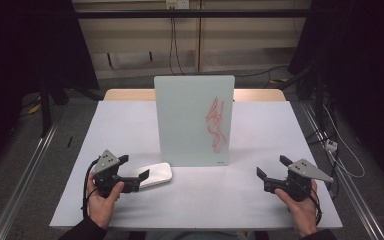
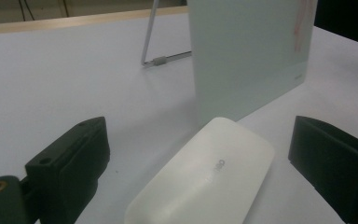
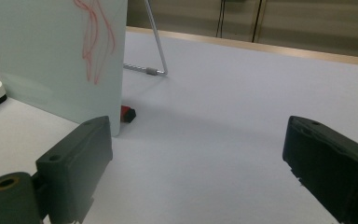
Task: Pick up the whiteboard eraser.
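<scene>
White tabletop (image 1: 130, 125): the left gripper (image 1: 132, 172) has its fingers wide around the white eraser (image 1: 156, 174), ungripped; the right gripper (image 1: 271, 170) is open, empty. Red scribbles (image 1: 216, 125) remain on the board (image 1: 185, 115).

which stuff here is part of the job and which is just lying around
In play:
- flat white rounded eraser
- upright glass drawing board with red scribble
- left hand-held gripper, open around the eraser

Lying about:
- small red and black object behind the board
- right hand-held gripper, open, idle

Both black grippers (image 1: 134, 168) (image 1: 274, 167) carry grey three-cornered plates, trailing cables; dark sleeves.
</scene>
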Demonstrator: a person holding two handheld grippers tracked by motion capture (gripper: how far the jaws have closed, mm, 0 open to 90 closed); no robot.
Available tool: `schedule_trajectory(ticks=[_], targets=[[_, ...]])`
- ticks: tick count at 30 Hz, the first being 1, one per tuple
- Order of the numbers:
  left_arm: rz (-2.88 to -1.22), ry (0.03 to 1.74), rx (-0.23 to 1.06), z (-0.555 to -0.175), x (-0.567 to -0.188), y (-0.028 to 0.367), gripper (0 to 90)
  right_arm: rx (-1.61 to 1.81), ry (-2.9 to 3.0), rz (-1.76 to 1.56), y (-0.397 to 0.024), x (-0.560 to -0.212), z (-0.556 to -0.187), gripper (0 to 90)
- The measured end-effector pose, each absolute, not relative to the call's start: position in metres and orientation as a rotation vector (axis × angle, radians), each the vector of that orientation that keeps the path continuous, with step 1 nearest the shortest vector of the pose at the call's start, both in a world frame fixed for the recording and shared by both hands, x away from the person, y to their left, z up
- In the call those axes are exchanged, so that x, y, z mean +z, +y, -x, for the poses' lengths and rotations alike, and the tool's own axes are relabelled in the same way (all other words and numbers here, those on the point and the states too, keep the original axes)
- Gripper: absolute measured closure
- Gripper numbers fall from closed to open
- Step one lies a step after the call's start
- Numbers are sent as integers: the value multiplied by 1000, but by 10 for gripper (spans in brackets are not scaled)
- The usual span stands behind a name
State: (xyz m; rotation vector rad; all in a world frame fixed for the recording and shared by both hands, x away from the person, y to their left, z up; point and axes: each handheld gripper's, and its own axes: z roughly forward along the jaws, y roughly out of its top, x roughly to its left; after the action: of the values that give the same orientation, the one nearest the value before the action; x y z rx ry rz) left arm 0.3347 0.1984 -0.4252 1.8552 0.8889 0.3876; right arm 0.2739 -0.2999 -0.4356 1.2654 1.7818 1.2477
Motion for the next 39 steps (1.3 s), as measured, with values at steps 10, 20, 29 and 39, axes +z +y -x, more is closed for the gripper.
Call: schedule_trajectory(ticks=[10, 20, 29, 39], targets=[[-1936, 830, 363, -338, -412, 202, 81, 1246, 1788, -1258, -297, -435, -274, 81], [-2064, 819, 206, -358, -414, 203, 86, 1245, 1792, -1256, -297, -435, -274, 82], [-2199, 720, 231, -369, -409, 196, 84, 1246, 1793, -1262, -297, -435, -275, 81], [-2371, 664, 178, -380, -415, 173, 135, 1245, 1802, -1261, -296, -436, -276, 81]])
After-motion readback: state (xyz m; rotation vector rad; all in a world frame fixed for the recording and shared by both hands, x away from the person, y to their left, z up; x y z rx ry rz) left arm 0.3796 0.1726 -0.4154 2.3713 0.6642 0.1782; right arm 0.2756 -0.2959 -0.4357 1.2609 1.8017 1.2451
